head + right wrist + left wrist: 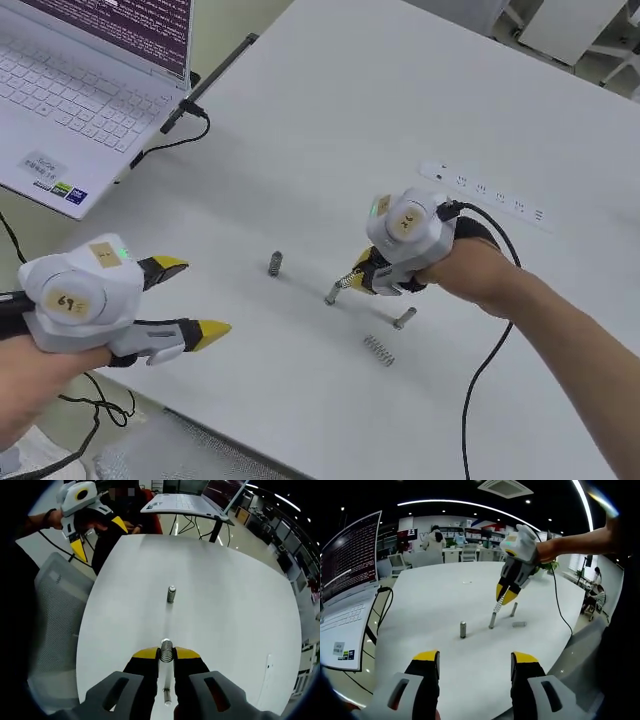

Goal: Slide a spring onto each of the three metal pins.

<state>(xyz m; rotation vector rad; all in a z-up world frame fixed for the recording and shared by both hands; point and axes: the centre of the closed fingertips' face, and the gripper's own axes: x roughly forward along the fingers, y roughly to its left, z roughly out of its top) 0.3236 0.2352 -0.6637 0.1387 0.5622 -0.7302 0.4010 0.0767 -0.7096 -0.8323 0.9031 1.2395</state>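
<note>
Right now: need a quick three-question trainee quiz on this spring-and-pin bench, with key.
1. True or false: the left gripper is open and empty.
2. The right gripper is shut on: A) a spring B) a cable C) a screwdriver.
3. Count: how many springs lie loose on the table?
Key: 1 true; 2 A; 3 one, the loose spring near the bare pin.

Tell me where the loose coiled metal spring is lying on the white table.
In the head view the loose coiled metal spring lies flat on the white table, just nearer the person than the short metal pin and the right gripper.
</note>
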